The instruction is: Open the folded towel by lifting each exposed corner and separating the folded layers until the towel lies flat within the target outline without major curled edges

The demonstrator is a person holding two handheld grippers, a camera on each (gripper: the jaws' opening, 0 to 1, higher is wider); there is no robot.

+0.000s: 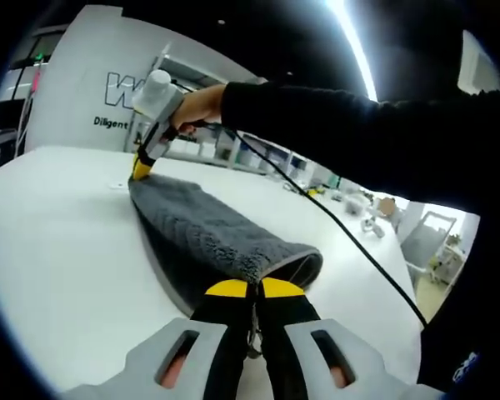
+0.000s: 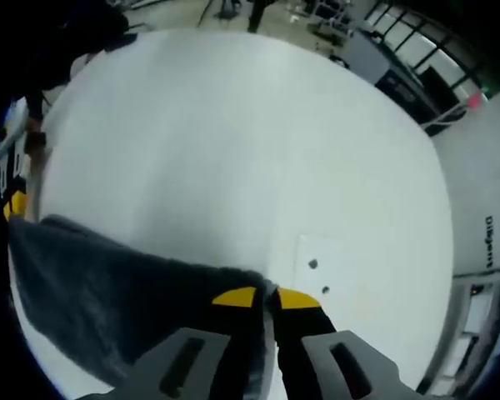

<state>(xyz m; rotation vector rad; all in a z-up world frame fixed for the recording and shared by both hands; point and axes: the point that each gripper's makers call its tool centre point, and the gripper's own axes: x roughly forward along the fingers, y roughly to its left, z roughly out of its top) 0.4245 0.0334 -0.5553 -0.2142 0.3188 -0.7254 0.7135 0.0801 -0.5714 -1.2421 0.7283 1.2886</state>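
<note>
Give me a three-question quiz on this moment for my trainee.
1. True or false: both grippers are shut on the towel.
2. What colour is the towel: A grey, B red, C white?
3. In the left gripper view, what runs from the right gripper across the table?

Key: 1 true: the left gripper pinches one end, the right gripper the far end. 2 A. 3 A black cable.

White desk (image 1: 58,250), smooth, broad. White wall panel (image 1: 83,75) with dark lettering. Ceiling light strip (image 1: 354,46), lit. Cluttered shelving (image 1: 233,146) behind. Dark-framed windows (image 2: 417,50) beyond the desk.
</note>
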